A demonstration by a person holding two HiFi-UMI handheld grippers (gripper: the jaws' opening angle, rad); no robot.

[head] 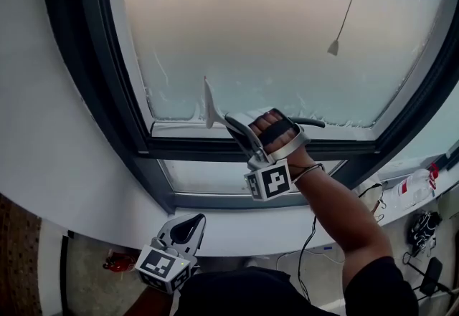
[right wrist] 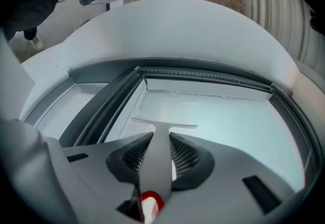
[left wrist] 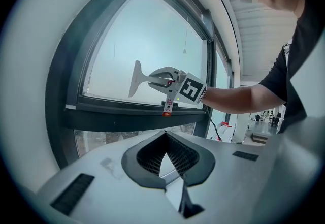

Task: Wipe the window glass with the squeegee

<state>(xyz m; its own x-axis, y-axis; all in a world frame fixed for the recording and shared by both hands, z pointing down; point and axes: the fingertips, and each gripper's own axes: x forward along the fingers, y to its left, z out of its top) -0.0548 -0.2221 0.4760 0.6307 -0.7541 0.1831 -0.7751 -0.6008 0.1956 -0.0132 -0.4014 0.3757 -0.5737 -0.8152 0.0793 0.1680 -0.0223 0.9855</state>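
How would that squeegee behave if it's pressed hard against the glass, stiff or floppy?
Probably fairly stiff: the squeegee juts straight out of the right gripper without sagging. It looks thin and likely light. Its narrow blade edge may flex slightly against the window glass.

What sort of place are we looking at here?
Probably an office or workshop building, indoors: a large frosted window glass in a dark grey frame, a white sill, and loose black cables on the floor.

Grey squeegee (right wrist: 158, 141); pale frosted glass (head: 272, 21); dark grey window frame (head: 107, 92); black-and-white marker cube (head: 269, 182).
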